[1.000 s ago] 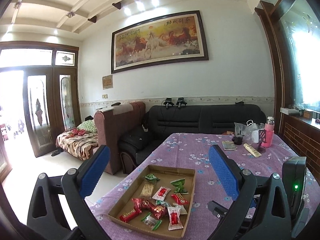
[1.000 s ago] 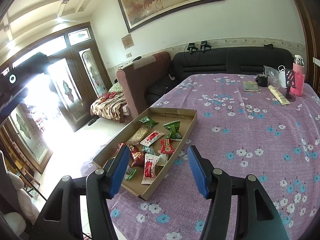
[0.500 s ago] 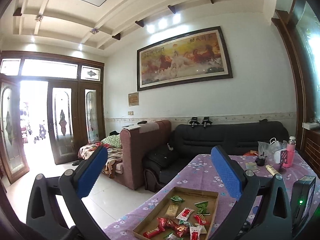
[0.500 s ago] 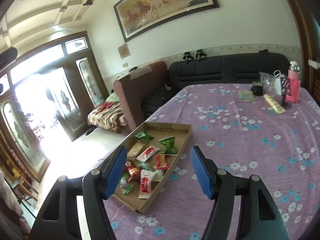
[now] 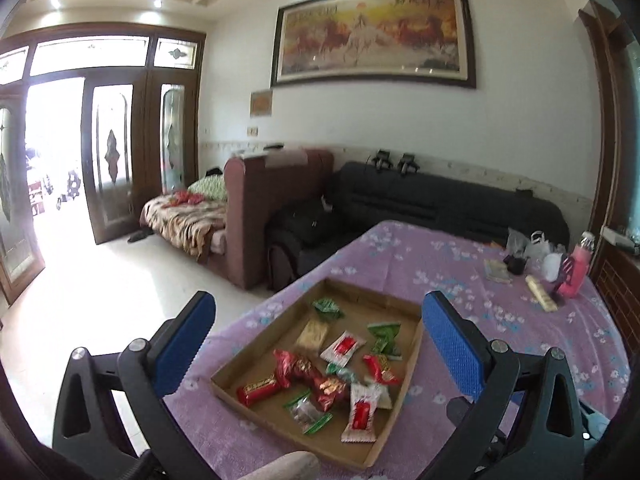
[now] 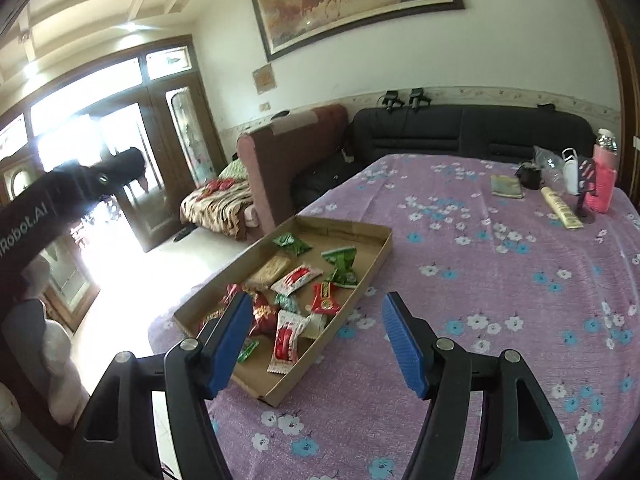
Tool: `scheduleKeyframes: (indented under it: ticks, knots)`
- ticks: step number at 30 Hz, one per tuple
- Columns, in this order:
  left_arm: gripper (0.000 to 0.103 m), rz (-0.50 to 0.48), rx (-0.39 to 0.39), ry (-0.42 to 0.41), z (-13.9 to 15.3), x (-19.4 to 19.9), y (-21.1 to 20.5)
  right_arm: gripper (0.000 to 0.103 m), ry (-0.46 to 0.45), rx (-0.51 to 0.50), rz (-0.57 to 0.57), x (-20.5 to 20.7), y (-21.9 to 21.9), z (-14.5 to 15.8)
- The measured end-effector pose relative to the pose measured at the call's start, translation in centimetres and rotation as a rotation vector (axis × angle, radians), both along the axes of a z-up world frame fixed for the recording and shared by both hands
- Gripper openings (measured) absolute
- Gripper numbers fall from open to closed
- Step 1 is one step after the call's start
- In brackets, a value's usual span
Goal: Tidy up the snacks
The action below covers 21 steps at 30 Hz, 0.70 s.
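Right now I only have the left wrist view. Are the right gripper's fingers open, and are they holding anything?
Observer: The right gripper is open. Its jaws have just been opening, and the fingers hold nothing.
Operator: What is it aimed at?
Observer: At the near end of the cardboard tray, where a white-and-red packet lies.
Operator: Any snacks loose on the cloth to the right of the tray?
Observer: None that I can see. The purple tablecloth there shows only its flower print.
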<state>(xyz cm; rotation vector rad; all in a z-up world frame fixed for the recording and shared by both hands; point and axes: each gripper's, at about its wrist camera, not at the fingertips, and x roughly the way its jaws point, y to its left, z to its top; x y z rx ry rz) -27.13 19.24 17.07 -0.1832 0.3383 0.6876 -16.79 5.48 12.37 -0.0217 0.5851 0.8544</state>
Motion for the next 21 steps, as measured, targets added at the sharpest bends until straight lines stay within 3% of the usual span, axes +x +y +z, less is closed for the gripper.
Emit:
scheduleKeyframes:
  ticks: [7,21]
  knots:
    - [0.103,-0.012,-0.081,0.099,-3.1,2.5,2.8,0.067,0.022,-0.037,0.014,0.9,2.5,-1.2]
    - [0.103,-0.068,-0.156,0.131,-5.0,5.4,8.6,0.067,0.041,-0.084,-0.121,4.2,5.9,-2.1]
